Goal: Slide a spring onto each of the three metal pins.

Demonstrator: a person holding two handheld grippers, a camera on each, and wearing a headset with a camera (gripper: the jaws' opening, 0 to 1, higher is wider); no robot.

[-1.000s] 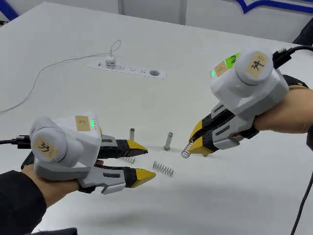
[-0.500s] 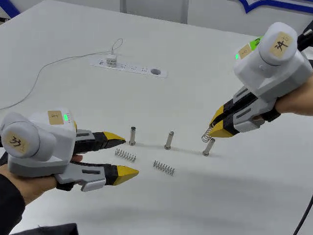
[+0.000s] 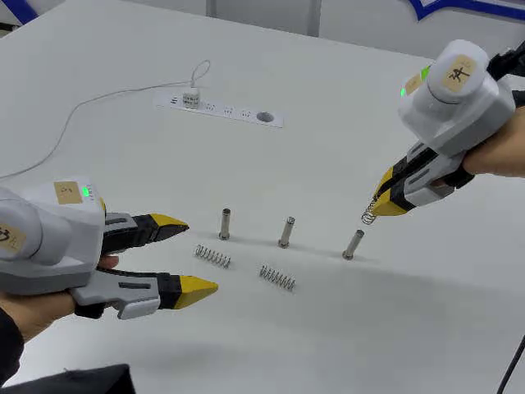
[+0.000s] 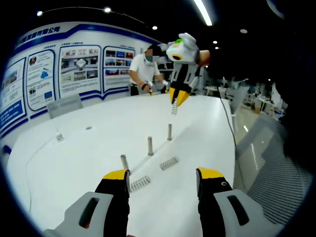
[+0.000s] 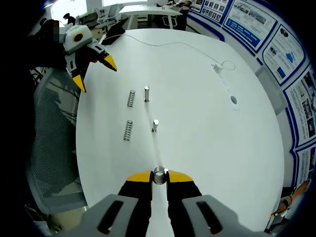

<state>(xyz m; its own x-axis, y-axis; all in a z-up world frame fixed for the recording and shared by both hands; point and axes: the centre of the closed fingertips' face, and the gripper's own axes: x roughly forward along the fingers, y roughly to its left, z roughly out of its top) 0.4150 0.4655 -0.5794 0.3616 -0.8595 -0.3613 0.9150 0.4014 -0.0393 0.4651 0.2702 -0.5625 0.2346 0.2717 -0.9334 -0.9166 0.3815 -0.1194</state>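
White table (image 3: 123,82), poster-lined (image 4: 74,64) hall | right tongs (image 3: 385,205) clamped one spring (image 3: 368,215) just above rightmost pin (image 3: 353,245) | left tongs (image 3: 202,255) stood apart near two loose springs (image 3: 277,279) lying beside the other pins (image 3: 286,232) | power strip (image 3: 218,109) lay beyond

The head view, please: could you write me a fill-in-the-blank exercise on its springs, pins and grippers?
The right gripper is shut on a ____.
____ other springs lie loose on the table.
The left gripper is ____.
Of the three pins, ____ carries a spring yet.
Missing: spring; two; open; none.
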